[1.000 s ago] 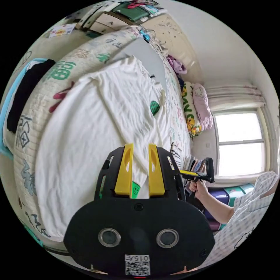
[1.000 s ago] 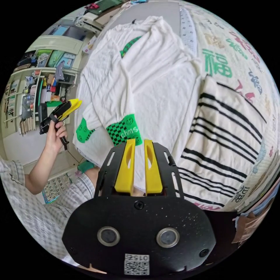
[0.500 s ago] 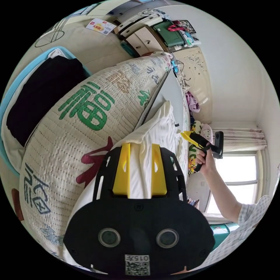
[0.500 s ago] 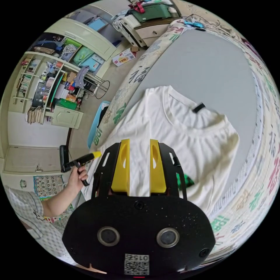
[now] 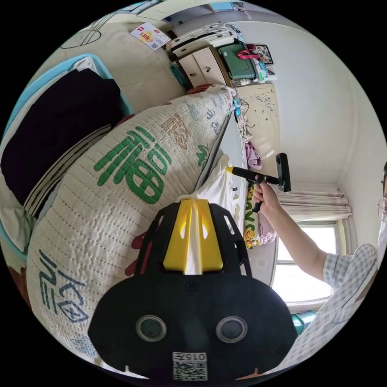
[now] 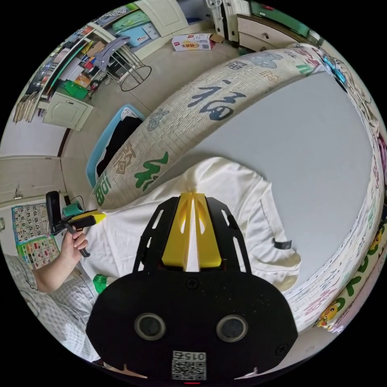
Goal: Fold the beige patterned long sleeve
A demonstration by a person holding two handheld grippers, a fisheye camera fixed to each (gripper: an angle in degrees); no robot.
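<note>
Laundry basket (image 5: 121, 96), light blue, sits at far left of the left gripper view, with dark clothing (image 5: 52, 125) in it. Next comes the quilted bedcover (image 5: 100, 193) with large green and grey characters, draped over the bed's edge. Left gripper (image 5: 192, 205): yellow jaws converge at the tips, pinched on a fold of the cream long-sleeve shirt (image 5: 217, 187). Further right, a hand (image 5: 264, 195) holds the right gripper (image 5: 230, 170), its tip touching the shirt's edge; whether it grips there, cannot tell from this view.

Right gripper view, left to right: left gripper (image 6: 98, 217) in a hand (image 6: 76, 242), tip at the shirt's (image 6: 238, 193) edge. Right gripper (image 6: 192, 201) at centre, jaws closed together on a raised fold of the shirt. Shirt lies spread on the grey sheet (image 6: 298, 153), collar opening toward the right, green cuff (image 6: 98, 282) at lower left.
</note>
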